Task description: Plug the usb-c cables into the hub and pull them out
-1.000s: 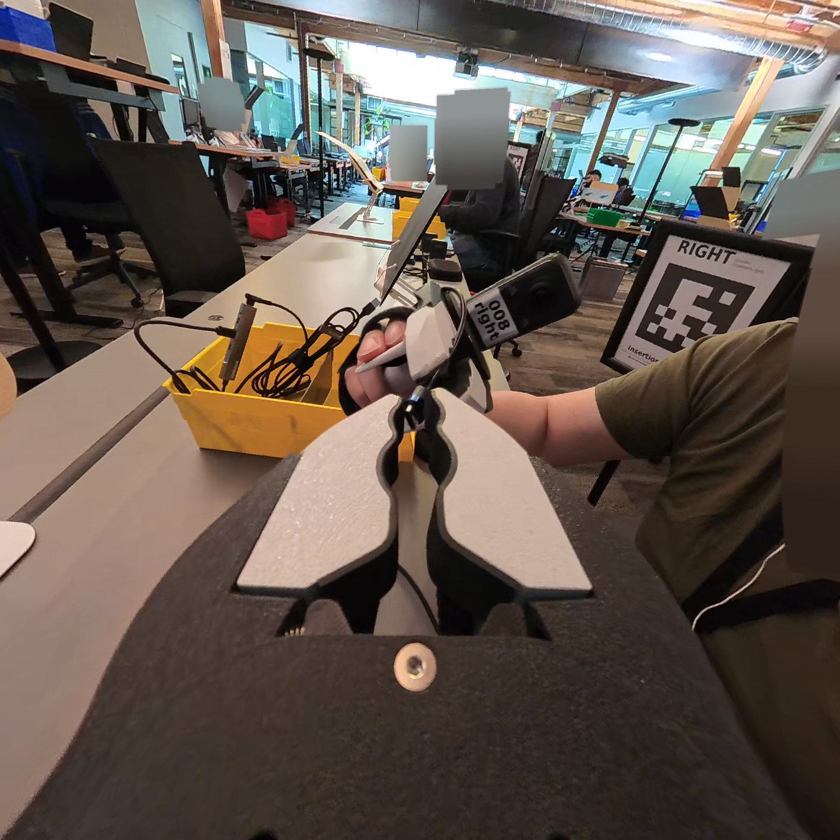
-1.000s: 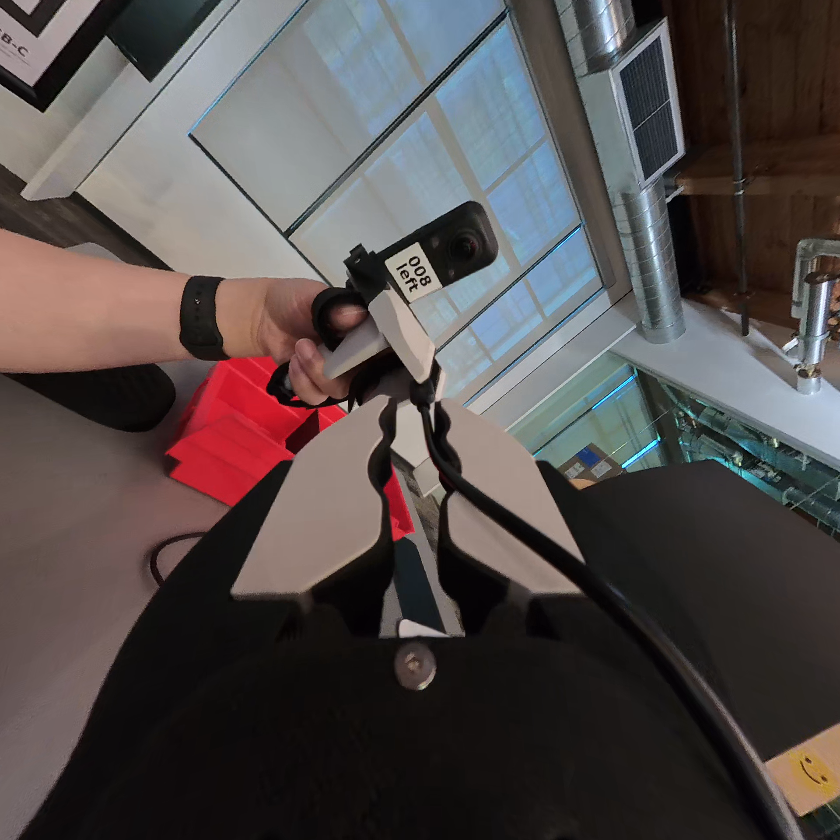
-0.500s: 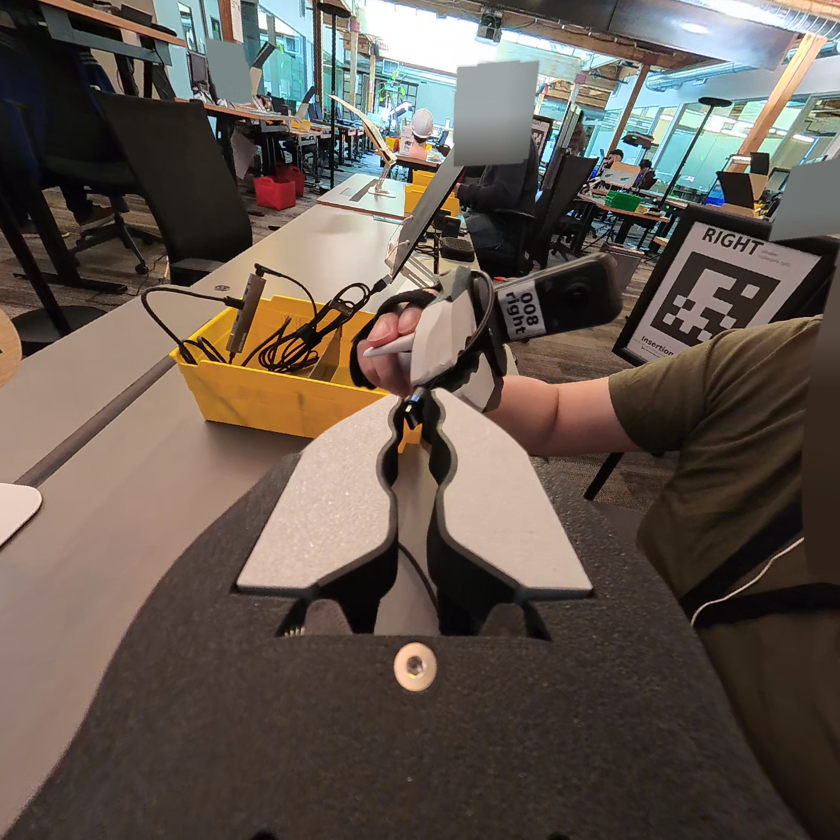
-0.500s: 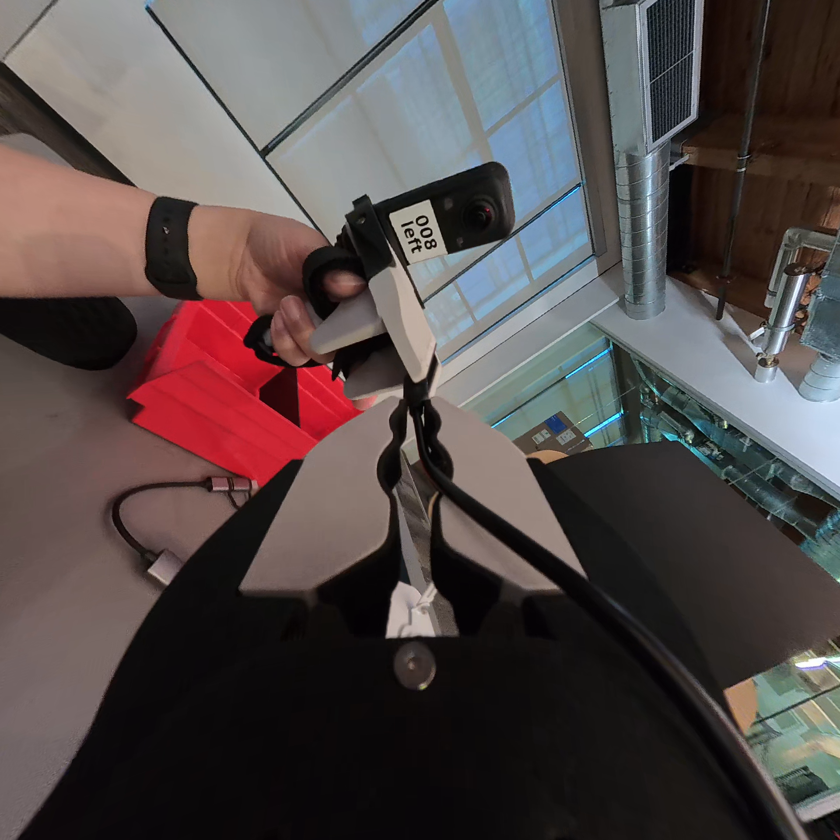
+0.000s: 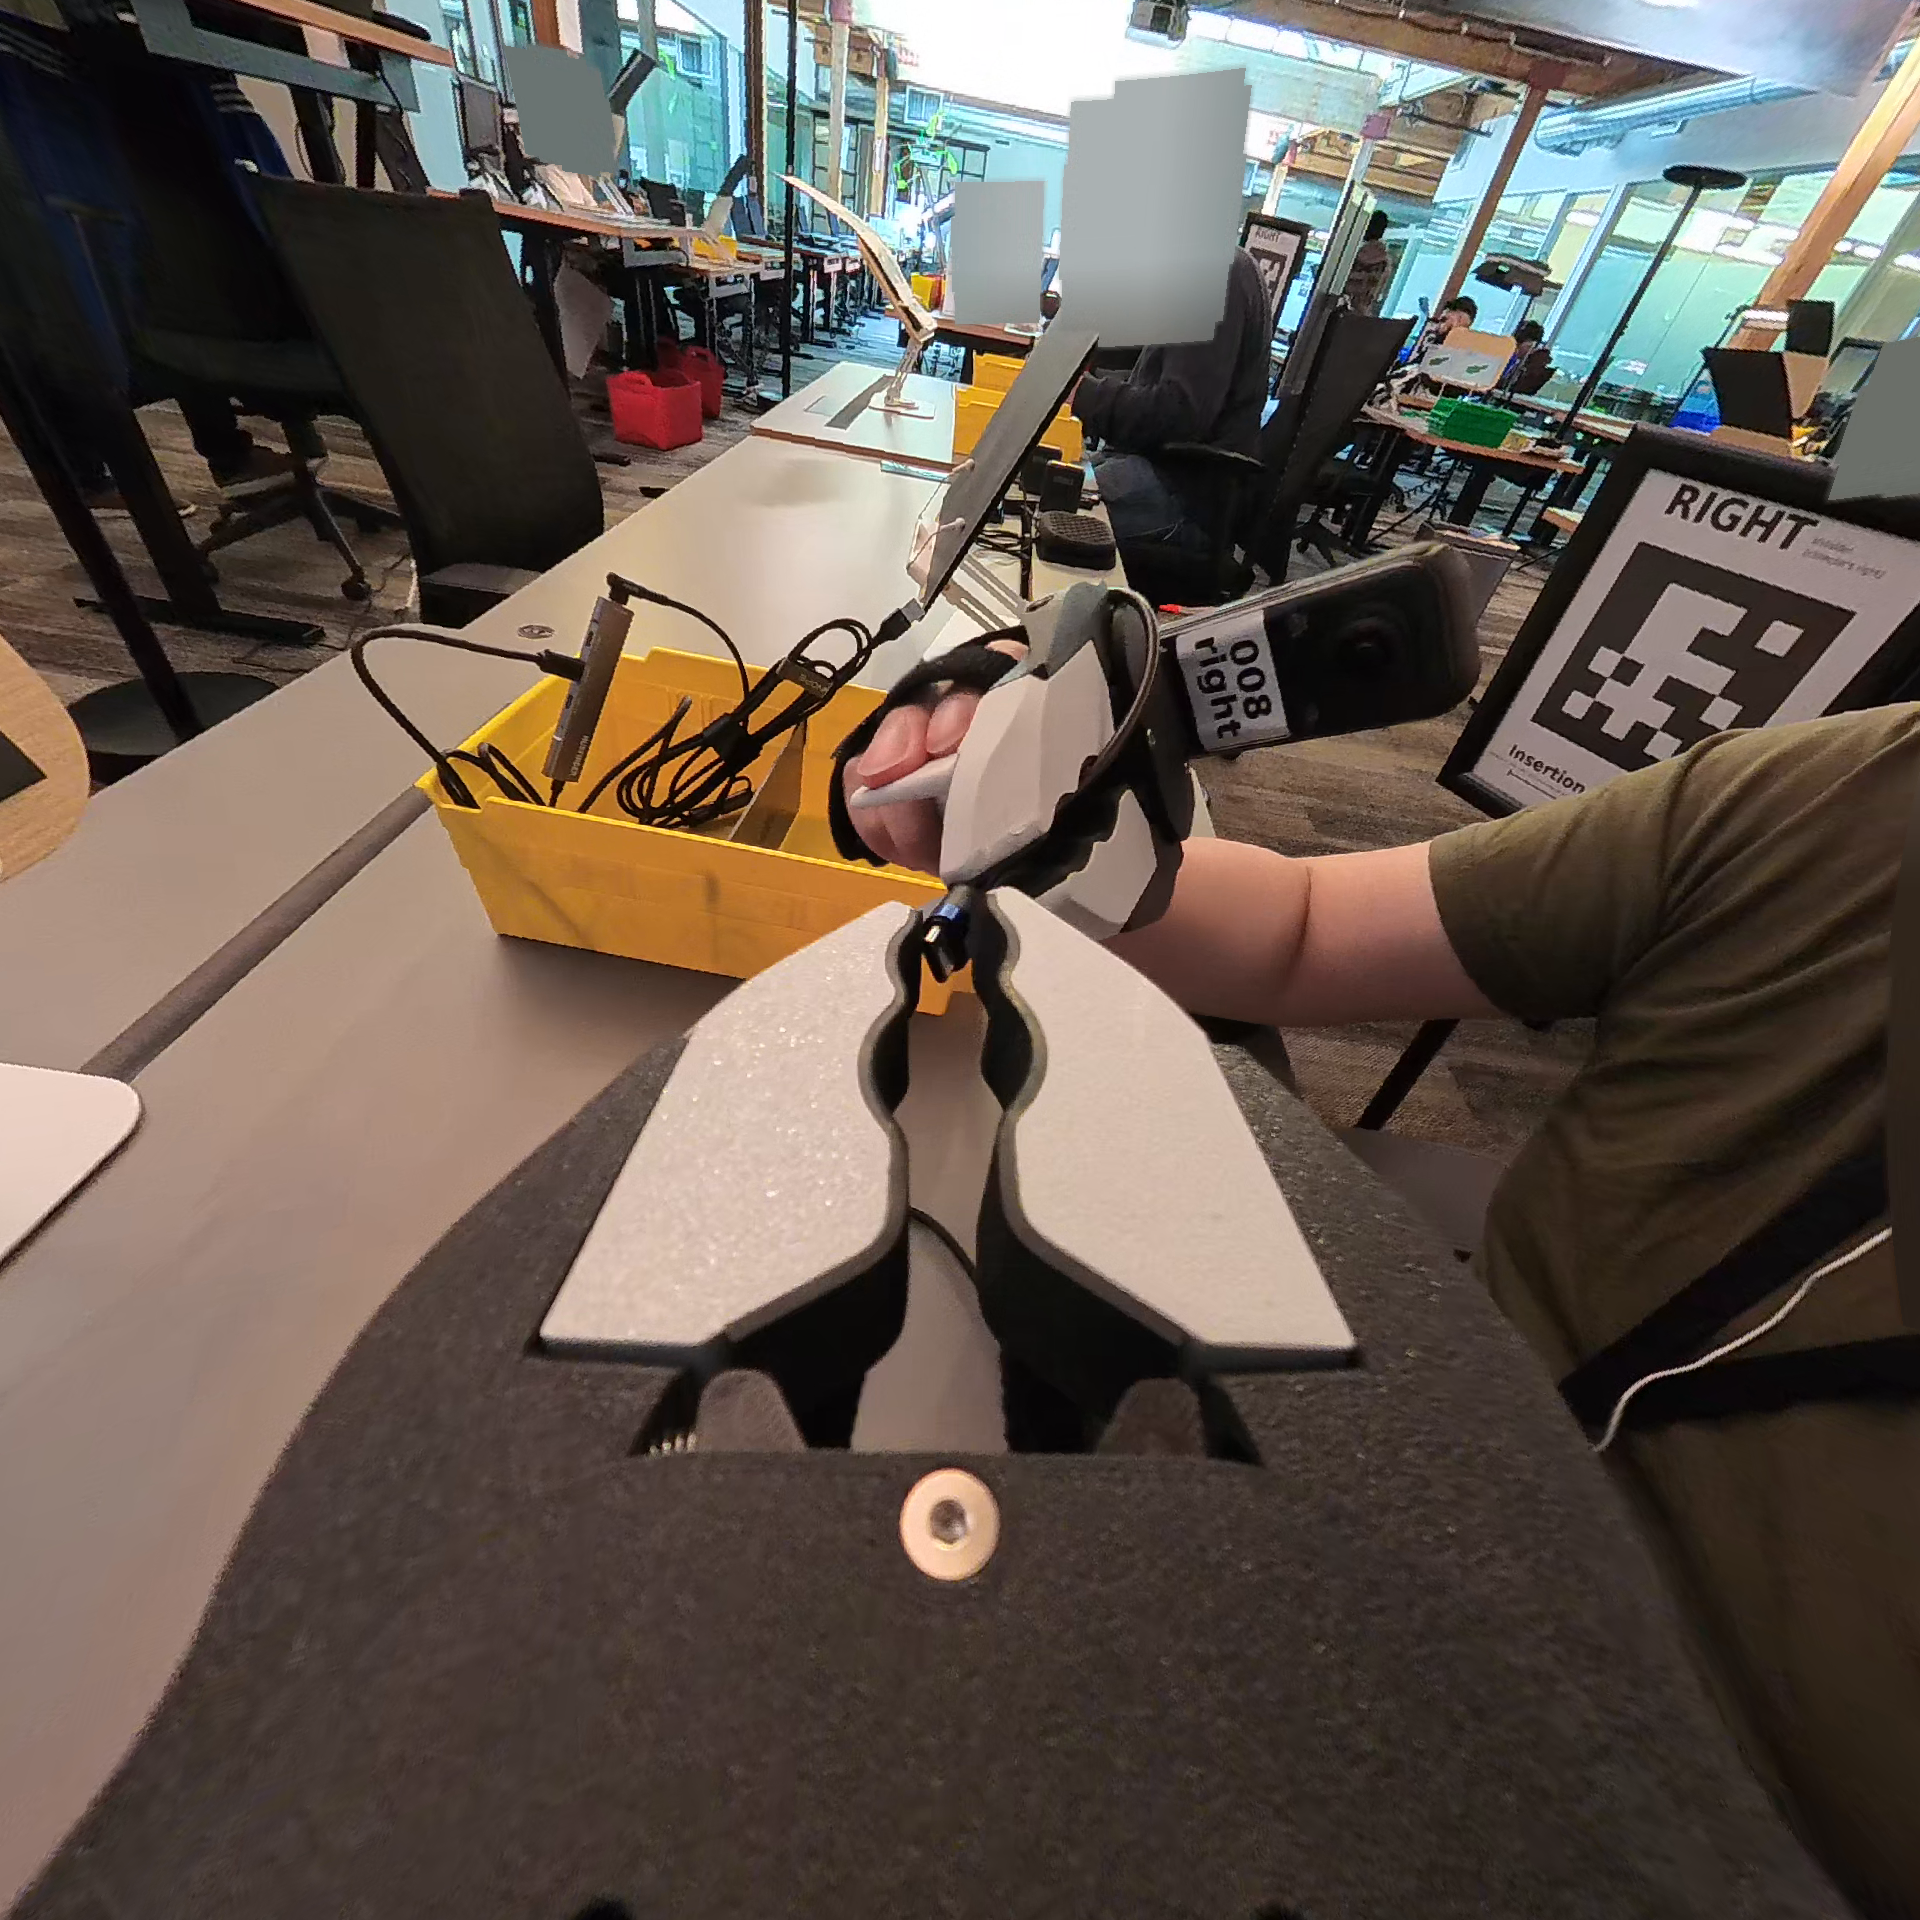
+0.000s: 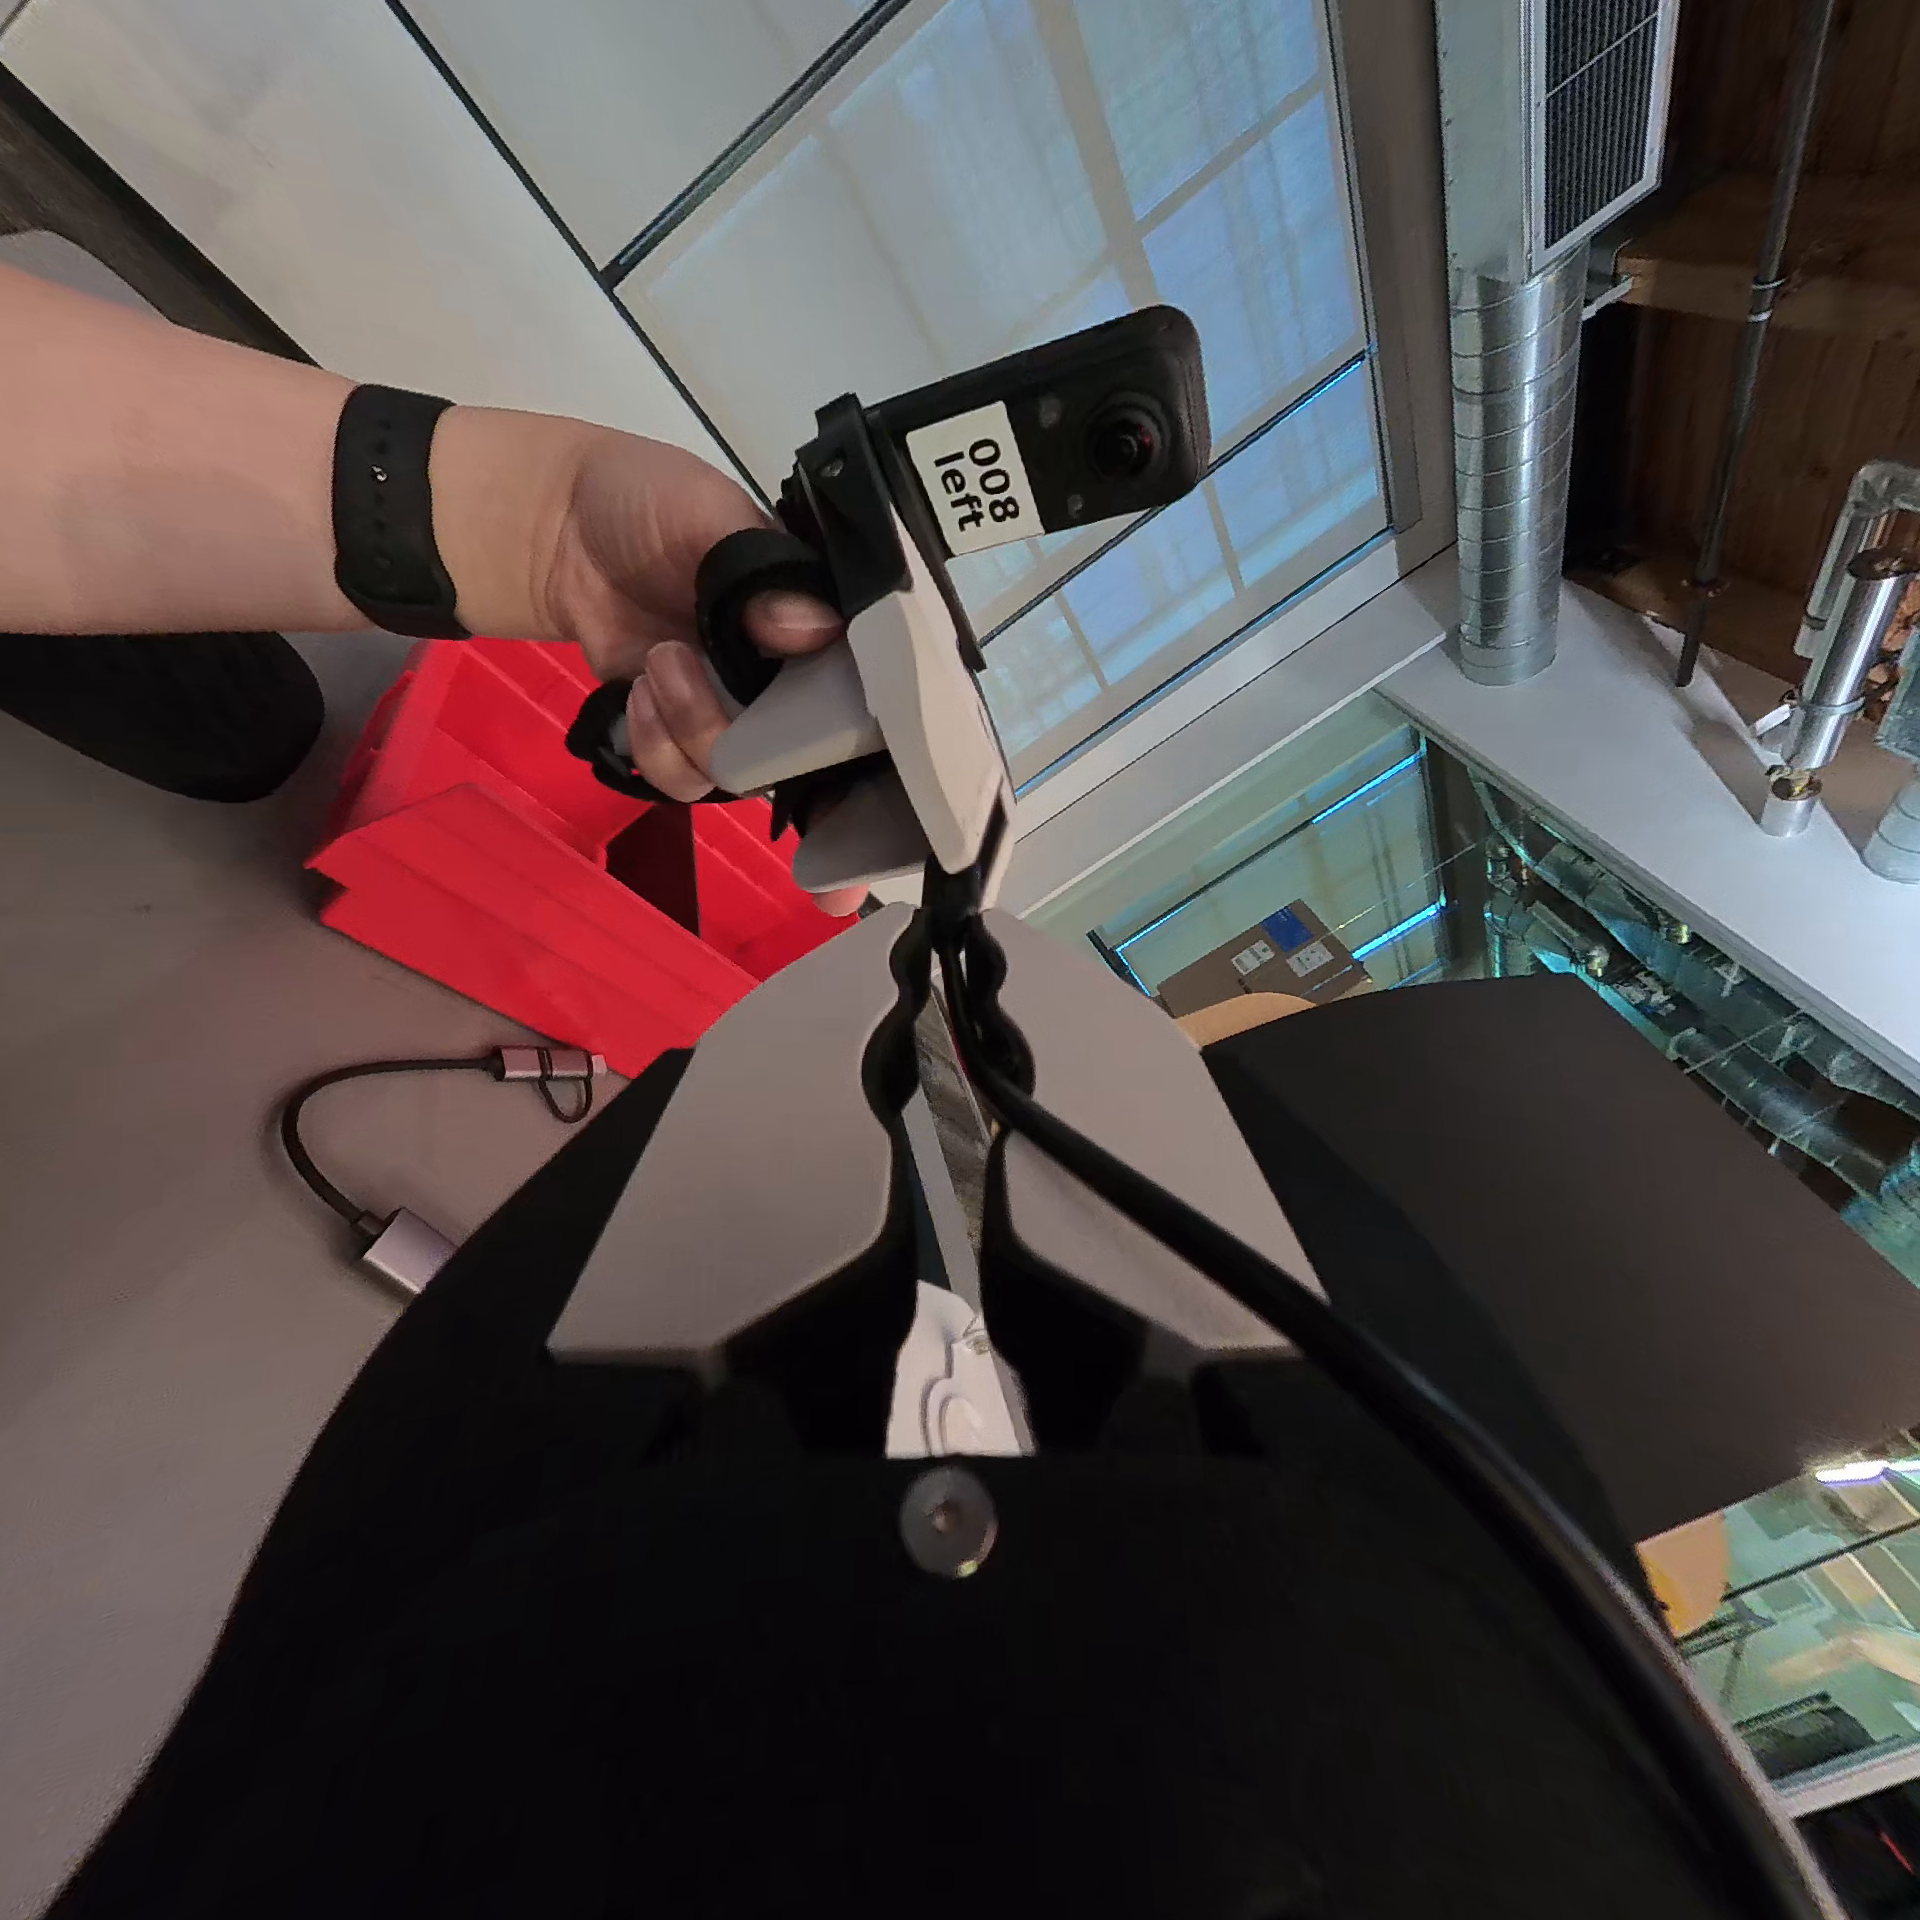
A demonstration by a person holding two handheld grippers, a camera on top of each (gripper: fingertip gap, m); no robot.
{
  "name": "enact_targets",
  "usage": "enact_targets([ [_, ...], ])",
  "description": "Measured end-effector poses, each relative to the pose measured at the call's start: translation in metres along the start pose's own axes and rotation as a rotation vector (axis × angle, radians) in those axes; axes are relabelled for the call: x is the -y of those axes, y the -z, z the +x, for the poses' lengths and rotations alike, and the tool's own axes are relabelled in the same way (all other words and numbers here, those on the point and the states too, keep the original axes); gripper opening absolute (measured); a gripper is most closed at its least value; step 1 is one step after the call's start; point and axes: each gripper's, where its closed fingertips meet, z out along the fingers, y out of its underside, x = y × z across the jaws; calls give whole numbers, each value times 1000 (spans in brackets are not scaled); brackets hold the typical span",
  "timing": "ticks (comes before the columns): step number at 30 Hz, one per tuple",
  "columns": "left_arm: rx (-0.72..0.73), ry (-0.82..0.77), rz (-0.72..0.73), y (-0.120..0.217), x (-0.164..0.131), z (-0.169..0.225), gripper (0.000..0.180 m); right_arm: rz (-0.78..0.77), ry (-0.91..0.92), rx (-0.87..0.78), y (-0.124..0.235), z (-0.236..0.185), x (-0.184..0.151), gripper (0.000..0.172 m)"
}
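Black cable plug (image 5: 943, 935) sits pinched between both tongs' tips.

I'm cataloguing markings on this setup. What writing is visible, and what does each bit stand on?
I won't quote wording; the bearers are:
White sticker, camera of right tool: legible.
White sticker, camera of left tool: legible.
Framed marker sign: heading legible, small print blurred.
Grey hub in yellow bin: too small.
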Motion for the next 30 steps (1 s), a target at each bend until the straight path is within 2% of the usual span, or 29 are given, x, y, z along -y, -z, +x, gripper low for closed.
enact_targets([
  [2,25,-36,-1,0,0,-2,10,-2,-26,7,0,0,0,6],
  [6,202,-166,-55,11,-3,-16,39,11,-72,-27,5,11,-2,6],
  [9,363,-216,-96,30,-2,-28,41,20,-102,-56,12,23,-4,6],
  [11,453,-188,-79,42,2,-33,40,6,-112,-79,16,32,-8,6],
  [13,587,-93,-56,55,0,-44,38,-17,-111,-116,22,43,-11,6],
  [15,662,34,-43,57,-25,-46,38,-31,-124,-144,29,56,-12,6],
  [17,677,93,-60,49,-72,-40,39,-26,-139,-177,37,69,-10,6],
  [18,735,104,-80,47,-99,-45,39,-23,-149,-189,40,74,-9,6],
  [20,877,111,-163,47,-149,-59,43,-9,-169,-213,47,83,-7,6],
  [22,948,109,-273,41,-185,-66,46,9,-190,-230,52,88,-6,6],
  [26,1023,43,-481,24,-214,-76,53,22,-198,-236,56,92,-2,6],
  [30,1087,114,-520,22,-225,-91,54,31,-188,-238,58,93,2,6],
])
